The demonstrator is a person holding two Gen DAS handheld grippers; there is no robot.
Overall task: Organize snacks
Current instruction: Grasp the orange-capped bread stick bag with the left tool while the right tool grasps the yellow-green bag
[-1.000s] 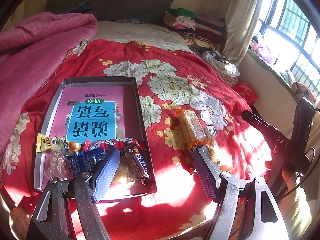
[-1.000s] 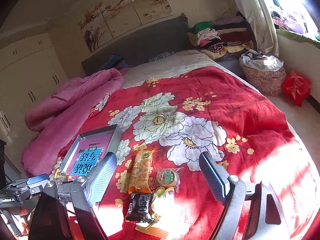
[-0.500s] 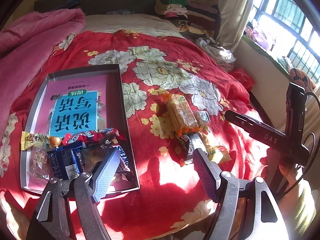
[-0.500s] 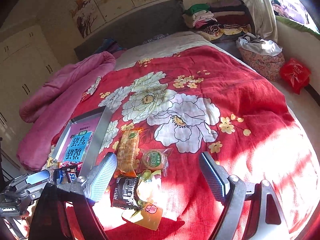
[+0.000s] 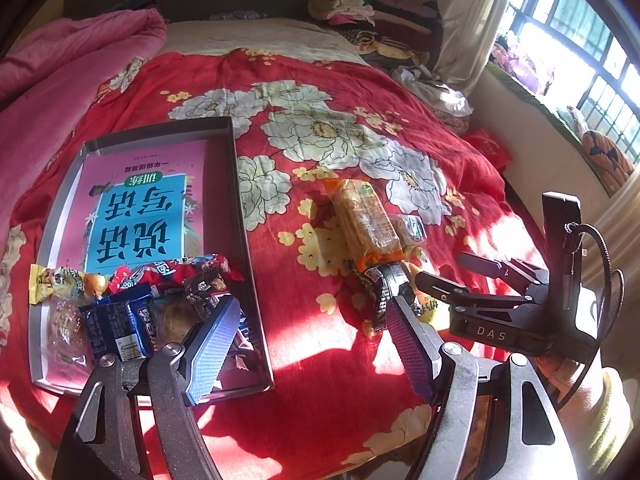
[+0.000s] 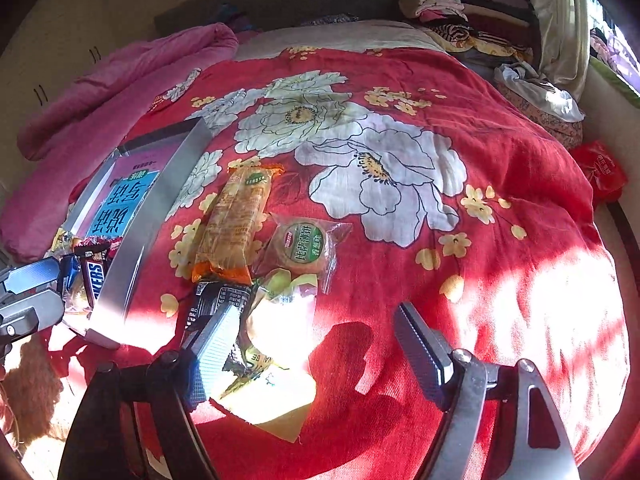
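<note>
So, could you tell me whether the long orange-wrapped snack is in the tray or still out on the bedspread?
Out. The orange-wrapped snack lies on the bedspread, beside the tray.

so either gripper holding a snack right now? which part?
Nothing is held. The left gripper is open over the tray edge. The right gripper is closing above the yellow packet, pads not on it.

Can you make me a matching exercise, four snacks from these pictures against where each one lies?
1 long orange biscuit pack
2 round green-label cake
3 Snickers bar
4 yellow packet

A in the grey tray
B on the bedspread beside the tray
C between the right gripper fingers
D right of the orange pack

Pairs: 1-B, 2-D, 3-A, 4-C
</note>
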